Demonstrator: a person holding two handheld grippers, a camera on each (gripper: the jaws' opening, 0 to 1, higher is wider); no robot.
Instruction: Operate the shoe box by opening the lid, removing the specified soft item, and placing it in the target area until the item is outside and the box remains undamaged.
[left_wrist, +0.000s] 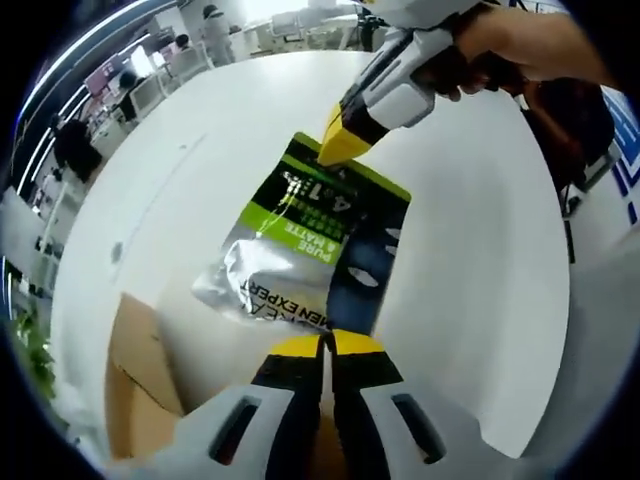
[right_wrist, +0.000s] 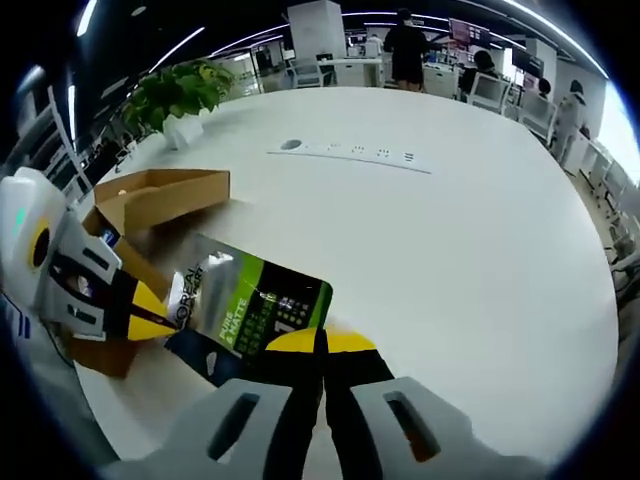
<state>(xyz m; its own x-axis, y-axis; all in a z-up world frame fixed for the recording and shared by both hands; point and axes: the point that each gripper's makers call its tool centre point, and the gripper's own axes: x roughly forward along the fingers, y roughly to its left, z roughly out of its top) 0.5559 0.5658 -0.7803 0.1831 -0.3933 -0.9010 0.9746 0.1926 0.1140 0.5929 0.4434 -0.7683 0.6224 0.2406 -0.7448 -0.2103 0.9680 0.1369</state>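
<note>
A soft pouch (left_wrist: 300, 250) in silver, green and dark blue, printed "MEN EXPERT" and "PURE & MATTE", hangs over the white table (left_wrist: 480, 250) between both grippers. My left gripper (left_wrist: 325, 345) is shut on its near edge. My right gripper (left_wrist: 340, 150) comes in from the top right, shut on the far green edge. In the right gripper view the pouch (right_wrist: 250, 305) lies just ahead of my right gripper (right_wrist: 322, 342), with my left gripper (right_wrist: 160, 318) pinching its left end. The open cardboard shoe box (left_wrist: 135, 360) (right_wrist: 170, 195) stands beside and behind the pouch.
A person's hand (left_wrist: 510, 55) holds the right gripper. A white power strip (right_wrist: 350, 152) lies along the table (right_wrist: 450, 250) further back, and a potted plant (right_wrist: 180, 90) stands at its far left edge. People and desks (right_wrist: 405, 45) are in the background.
</note>
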